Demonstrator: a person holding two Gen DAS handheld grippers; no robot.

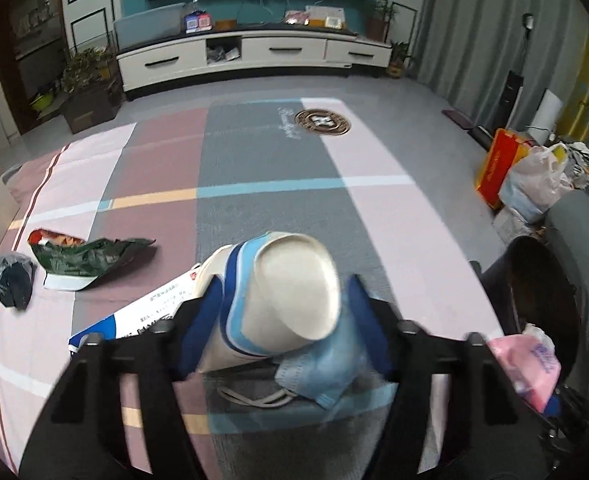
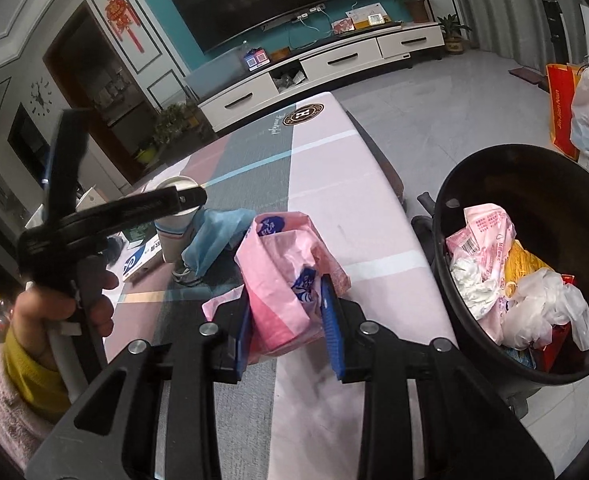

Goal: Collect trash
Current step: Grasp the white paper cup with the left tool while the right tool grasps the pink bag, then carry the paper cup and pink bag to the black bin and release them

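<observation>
Trash bin (image 2: 446,200), black, beside the desk (image 2: 374,216), holds wrappers. Right hand-held gripper (image 2: 286,320) clamps a pink wrapper (image 2: 282,280) above the desk. Left hand-held gripper (image 1: 282,320) straddles a paper cup (image 1: 278,300) and blue mask (image 1: 326,376); contact unclear.

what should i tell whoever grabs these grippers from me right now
Left gripper: jaws around the paper cup, with a blue face mask at its base; a firm grip is unclear.
Right gripper: shut on the pink wrapper, held above the table, left of the bin.
Done: the bin already holds wrappers and plastic bags.
Left: bin the pink wrapper, then cup and mask. On the table remain the green packet, the dark crumpled bag and the blue and white box.
</observation>
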